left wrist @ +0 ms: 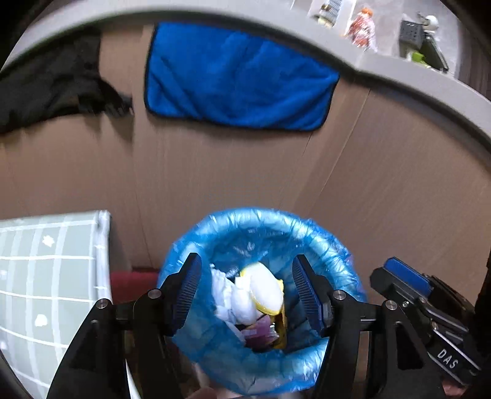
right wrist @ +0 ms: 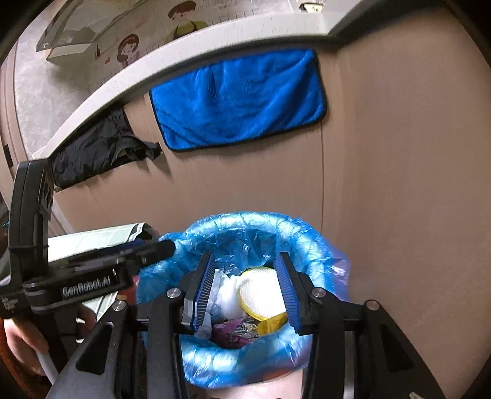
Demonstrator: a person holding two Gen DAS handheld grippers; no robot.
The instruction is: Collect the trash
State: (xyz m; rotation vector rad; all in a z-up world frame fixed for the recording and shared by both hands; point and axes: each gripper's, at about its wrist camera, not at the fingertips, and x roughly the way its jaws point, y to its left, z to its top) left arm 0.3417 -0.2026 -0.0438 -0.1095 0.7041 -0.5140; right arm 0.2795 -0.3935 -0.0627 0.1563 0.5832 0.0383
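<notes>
Brown cabinet front [left wrist: 368, 184] fills both views, grey countertop edge [left wrist: 399, 79] above it, a blue towel [left wrist: 236, 76] and a black cloth [left wrist: 55, 89] hanging on it. Below sits the trash bin with blue liner [left wrist: 325, 245], just in front of the cabinet. Trash is inside: white crumpled paper [left wrist: 233, 294], a yellow-rimmed white lid or cup [right wrist: 260, 291], purple foil wrapper [right wrist: 233, 333].

Left gripper [left wrist: 247, 294] is spread wide, nothing between the pads, hanging over the bin mouth. Right gripper [right wrist: 247, 291] is likewise spread and empty, over the same opening.

Likely step: bagging up. To do it well, pinch the liner rim at opposite sides and lift evenly so nothing spills.

In the way: the two grippers crowd one opening, collision risk. A green-grid box [left wrist: 52, 276] stands just left of the bin, something red [left wrist: 132, 280] between them. Small figurines [left wrist: 362, 27] on the counter, well apart.
</notes>
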